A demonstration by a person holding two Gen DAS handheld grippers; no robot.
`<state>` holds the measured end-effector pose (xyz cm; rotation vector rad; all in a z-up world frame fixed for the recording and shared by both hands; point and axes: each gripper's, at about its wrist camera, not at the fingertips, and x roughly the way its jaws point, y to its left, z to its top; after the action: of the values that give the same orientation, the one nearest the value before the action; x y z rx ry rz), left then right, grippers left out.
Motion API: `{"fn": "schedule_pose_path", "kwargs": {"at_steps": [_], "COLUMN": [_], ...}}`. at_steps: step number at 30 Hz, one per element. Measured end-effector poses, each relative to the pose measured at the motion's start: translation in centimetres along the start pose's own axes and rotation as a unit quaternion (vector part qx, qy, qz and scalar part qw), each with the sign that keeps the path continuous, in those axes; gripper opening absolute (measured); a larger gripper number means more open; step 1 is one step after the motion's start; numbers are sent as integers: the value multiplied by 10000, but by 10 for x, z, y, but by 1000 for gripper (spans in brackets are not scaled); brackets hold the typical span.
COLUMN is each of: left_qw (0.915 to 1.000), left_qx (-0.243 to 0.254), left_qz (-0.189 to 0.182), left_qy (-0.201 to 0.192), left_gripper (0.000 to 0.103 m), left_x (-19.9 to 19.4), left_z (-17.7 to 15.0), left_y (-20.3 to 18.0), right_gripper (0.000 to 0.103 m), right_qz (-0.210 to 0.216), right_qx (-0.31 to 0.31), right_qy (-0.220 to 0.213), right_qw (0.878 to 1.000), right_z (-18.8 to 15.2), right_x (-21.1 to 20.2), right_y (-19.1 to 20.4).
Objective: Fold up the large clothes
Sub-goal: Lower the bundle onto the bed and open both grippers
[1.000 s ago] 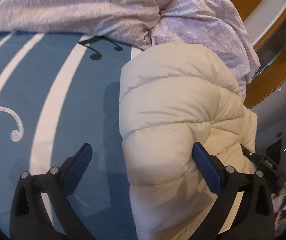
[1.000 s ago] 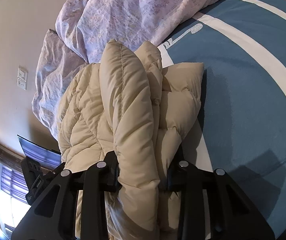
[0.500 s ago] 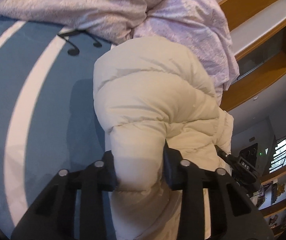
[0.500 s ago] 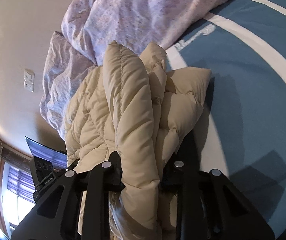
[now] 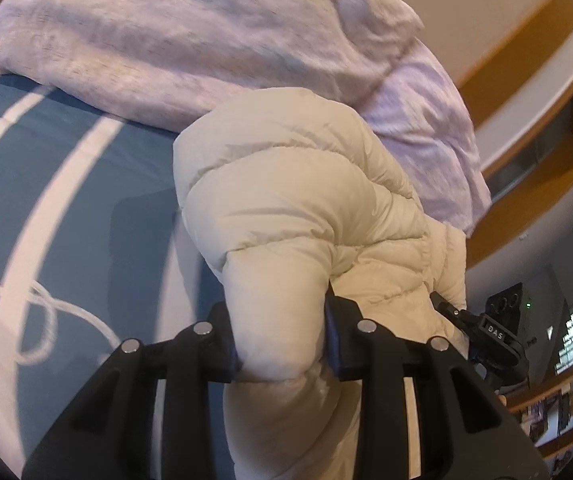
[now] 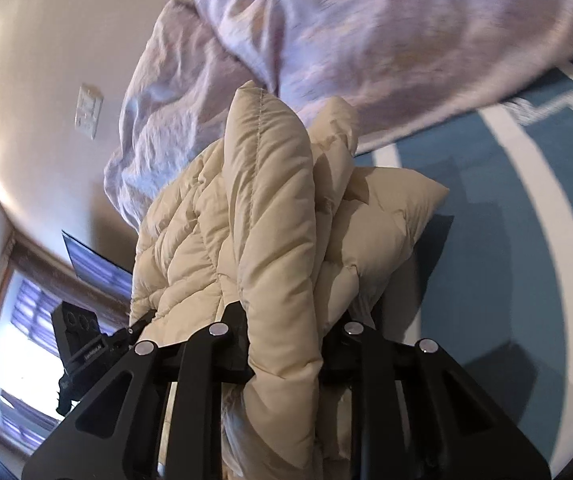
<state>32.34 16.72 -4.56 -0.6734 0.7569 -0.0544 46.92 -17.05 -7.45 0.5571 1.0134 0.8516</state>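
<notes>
Your left gripper (image 5: 280, 344) has its jaws clenched on a thick roll of the cream jacket (image 5: 298, 208), padding bulging out between them. Your right gripper (image 6: 284, 344) is clamped on the jacket (image 6: 270, 216) too, pinching a stitched, puffy edge that stands up ahead of it. The jacket hangs bunched between both grippers above the blue bed (image 5: 70, 216) with its white stripes, one corner jutting out over the sheet on the right. A rumpled lilac quilt (image 5: 206, 28) sits just behind, against the jacket's far side.
</notes>
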Motion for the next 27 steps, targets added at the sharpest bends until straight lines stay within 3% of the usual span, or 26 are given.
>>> {"fn": "schedule_pose_path", "kwargs": {"at_steps": [6,10,13,16,19,23,27], "left_qw": [9990,9967,9926,9861,9762,9682,9637], "left_qx": [101,244,502,744,971,1195,1335], "left_qz": [298,729,1072,1440,1857,2049,2159], "left_qy": [-327,-251,-255,-351,-561,-799,-828], "left_gripper": [32,34,42,53,72,81,84], "left_x": [-4,9,15,11,0,-15,-14], "left_z": [13,12,8,6,6,8,11], "left_y": [28,42,38,26,19,7,-6], "right_gripper": [22,24,32,46,63,63,63], "right_qz": [-181,-264,-422,-899,-1202,-1370,-1425], "right_qx": [-248,-242,-281,-546,-693,-886,-1242], "right_qy": [218,241,262,142,-200,-668,-649], "right_qw": [9993,9991,9984,9943,9901,9843,9798], "right_z": [9,8,2,-1,-1,2,3], "right_x": [44,57,56,43,20,-2,10], "right_y": [13,10,8,22,35,56,82]}}
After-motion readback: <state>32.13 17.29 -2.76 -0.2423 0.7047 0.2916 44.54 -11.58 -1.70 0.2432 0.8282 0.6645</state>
